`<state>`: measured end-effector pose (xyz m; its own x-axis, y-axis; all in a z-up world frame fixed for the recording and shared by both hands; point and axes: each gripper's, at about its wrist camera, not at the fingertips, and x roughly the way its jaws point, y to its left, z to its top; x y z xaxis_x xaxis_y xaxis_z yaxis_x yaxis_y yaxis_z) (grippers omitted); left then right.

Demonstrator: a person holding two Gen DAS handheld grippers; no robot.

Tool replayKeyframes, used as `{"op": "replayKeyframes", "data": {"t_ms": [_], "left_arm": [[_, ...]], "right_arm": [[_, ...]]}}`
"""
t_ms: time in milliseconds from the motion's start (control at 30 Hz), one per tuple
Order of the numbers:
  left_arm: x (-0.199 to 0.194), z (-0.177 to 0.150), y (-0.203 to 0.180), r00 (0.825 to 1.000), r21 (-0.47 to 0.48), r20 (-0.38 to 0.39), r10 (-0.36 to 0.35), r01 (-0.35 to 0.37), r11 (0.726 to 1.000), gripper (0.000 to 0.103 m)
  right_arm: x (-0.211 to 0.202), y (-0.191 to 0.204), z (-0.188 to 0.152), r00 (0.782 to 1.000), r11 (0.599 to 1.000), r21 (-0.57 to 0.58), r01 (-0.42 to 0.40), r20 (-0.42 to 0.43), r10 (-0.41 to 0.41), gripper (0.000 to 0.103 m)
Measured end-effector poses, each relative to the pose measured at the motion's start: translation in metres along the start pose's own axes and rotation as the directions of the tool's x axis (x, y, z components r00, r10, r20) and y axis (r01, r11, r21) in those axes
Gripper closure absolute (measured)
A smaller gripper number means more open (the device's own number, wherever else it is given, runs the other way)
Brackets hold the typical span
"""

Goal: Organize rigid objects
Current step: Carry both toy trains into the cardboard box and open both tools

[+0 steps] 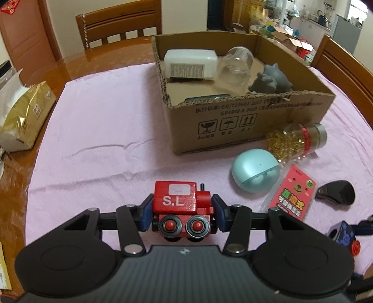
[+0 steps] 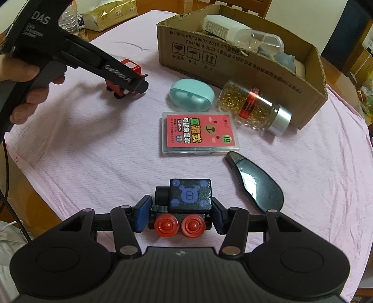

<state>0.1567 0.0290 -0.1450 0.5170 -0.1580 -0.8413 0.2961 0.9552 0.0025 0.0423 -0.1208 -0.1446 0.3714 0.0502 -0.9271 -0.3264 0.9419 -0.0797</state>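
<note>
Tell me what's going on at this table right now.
A person is sorting toys with two handheld grippers. The left gripper brackets a red toy train; the right gripper brackets a dark blue toy train, both still on the pink cloth. The cardboard box already holds several items.

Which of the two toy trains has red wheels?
The dark blue train marked "B", between the right tool's fingers; the red "S.L" train has black wheels with red hubs.

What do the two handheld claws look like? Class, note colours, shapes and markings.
Each claw, left claw and right claw, is matte black with blue pads, silver pivot pins and two round discs. The left one's handle carries white lettering reading "DAS"; a bare hand grips it.
</note>
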Motion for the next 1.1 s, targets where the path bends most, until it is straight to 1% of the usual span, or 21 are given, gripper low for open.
{"op": "replayKeyframes", "data": {"t_ms": [267,433,600,700,800,1000,1100], "left_arm": [[-0.033,0.018,-0.004,0.997,0.113,0.011,-0.076,0.074,0.991,0.053],[-0.052,0.042,-0.01,0.991,0.159,0.049,-0.121,0.112,0.981,0.053],[-0.06,0.075,-0.016,0.983,0.186,0.102,-0.151,0.13,0.974,0.053],[-0.057,0.101,-0.019,0.979,0.189,0.116,-0.166,0.142,0.972,0.053],[-0.049,0.126,-0.024,0.976,0.197,0.134,-0.171,0.143,0.97,0.053],[-0.022,0.173,-0.038,0.975,0.199,0.159,-0.156,0.123,0.972,0.053],[-0.01,0.194,-0.044,0.974,0.19,0.171,-0.149,0.116,0.975,0.053]], "right_arm": [[-0.017,-0.011,0.009,0.999,1.0,-0.02,-0.022,0.024,0.023,0.045],[-0.035,-0.032,0.03,0.996,1.0,-0.005,-0.015,0.083,0.015,0.045],[-0.054,-0.061,0.06,0.985,1.0,0.01,0.017,0.169,-0.019,0.045],[-0.062,-0.08,0.082,0.973,0.999,0.021,0.05,0.225,-0.053,0.045],[-0.061,-0.098,0.102,0.963,0.996,0.042,0.077,0.255,-0.085,0.045],[-0.042,-0.129,0.132,0.961,0.993,0.083,0.08,0.259,-0.099,0.045],[-0.031,-0.139,0.138,0.965,0.992,0.109,0.058,0.247,-0.084,0.045]]}}
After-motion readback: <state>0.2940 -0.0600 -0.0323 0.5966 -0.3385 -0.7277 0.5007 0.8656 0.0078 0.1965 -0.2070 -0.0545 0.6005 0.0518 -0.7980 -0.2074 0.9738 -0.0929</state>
